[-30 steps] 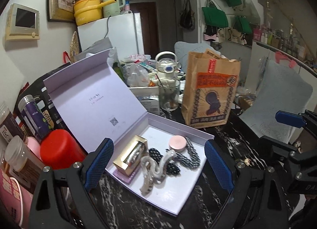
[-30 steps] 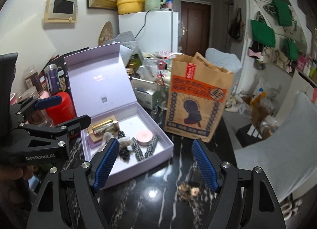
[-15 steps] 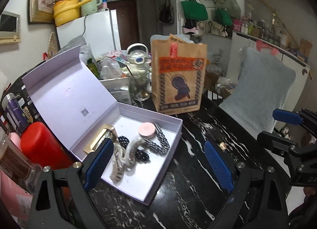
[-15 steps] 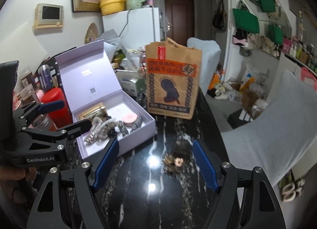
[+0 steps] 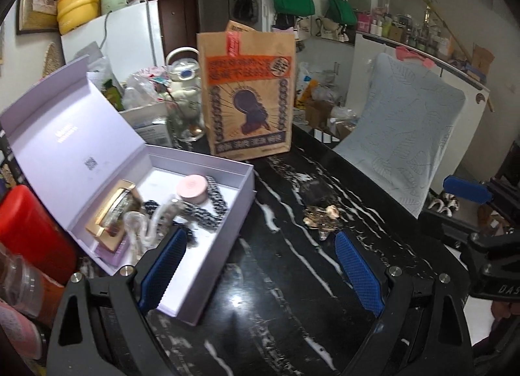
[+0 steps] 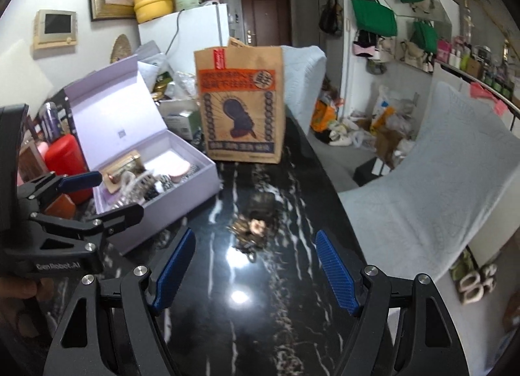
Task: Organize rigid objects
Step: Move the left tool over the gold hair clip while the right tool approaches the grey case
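Gold-and-pearl hair clip [image 6: 252, 229], small, metallic, shiny, lies loose on the black white-veined marble tabletop [image 6: 286, 311], ahead of and centred between the right gripper [image 6: 256, 267] jaws. In the left wrist view it sits just past the right-hand jaw tip of the left gripper [image 5: 260, 263], clip at [image 5: 321, 215]. It reads as the one piece not yet sorted; the rest are already in the open lilac cardboard gift box [image 5: 234, 203]: pink round compact [image 5: 191, 189], gold rectangular case [image 5: 112, 213], cream claw clip [image 5: 152, 226], black-and-white patterned clips. The box lies ahead of the left jaw of each gripper, lid propped up so drops go straight in. A brown paper bag with orange print [image 6: 242, 106] stands far ahead, upright, behind clip and box.

Both pairs of jaws stand wide apart with nothing between the pads; nothing is held. The right gripper looks lined up for the pick, probably the next grasp.

Versus a second ago: both views have swung off the box toward the bare tabletop and lower, the loose clip now much closer and central in the right view, the box pushed to the left side. Jaw widths unchanged.
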`<control>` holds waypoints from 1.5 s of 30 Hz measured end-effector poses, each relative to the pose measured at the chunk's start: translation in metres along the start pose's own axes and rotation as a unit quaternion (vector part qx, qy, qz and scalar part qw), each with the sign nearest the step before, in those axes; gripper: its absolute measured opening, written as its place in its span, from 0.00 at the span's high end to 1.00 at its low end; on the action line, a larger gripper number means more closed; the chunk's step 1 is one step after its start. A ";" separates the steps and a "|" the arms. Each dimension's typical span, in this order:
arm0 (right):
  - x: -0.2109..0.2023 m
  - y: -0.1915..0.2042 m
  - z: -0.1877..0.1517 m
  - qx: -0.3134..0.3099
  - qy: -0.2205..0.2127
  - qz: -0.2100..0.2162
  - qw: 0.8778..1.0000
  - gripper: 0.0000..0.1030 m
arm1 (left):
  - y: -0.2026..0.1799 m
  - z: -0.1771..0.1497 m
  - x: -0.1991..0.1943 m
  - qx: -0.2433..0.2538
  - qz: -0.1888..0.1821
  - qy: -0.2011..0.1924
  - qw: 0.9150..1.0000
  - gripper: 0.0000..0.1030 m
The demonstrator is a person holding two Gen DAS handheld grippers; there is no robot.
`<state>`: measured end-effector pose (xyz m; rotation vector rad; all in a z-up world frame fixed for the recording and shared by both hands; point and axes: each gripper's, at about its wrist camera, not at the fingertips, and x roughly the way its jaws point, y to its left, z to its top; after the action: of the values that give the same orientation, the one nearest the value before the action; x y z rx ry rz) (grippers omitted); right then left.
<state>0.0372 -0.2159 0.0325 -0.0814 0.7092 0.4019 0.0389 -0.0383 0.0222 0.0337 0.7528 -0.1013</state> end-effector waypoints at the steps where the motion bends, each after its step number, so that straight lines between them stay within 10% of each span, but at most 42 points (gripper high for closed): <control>1: 0.001 -0.002 -0.002 0.003 0.002 0.001 1.000 0.25 | -0.001 -0.001 0.002 0.001 -0.004 0.000 1.000 0.09; 17: 0.022 -0.050 -0.033 0.060 0.010 -0.034 0.998 0.25 | -0.039 -0.003 0.072 0.020 -0.090 0.034 0.995 0.09; 40: 0.069 -0.090 -0.041 0.113 0.052 0.008 0.992 0.25 | -0.057 -0.008 0.158 0.043 -0.076 0.108 0.990 0.09; 45: 0.076 -0.091 -0.038 0.110 0.061 0.001 0.992 0.25 | -0.059 -0.011 0.154 0.049 -0.082 0.093 0.991 0.22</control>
<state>0.1015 -0.2826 -0.0510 0.1043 0.8698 0.3202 0.1375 -0.1087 -0.0909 0.0746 0.9355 -0.2952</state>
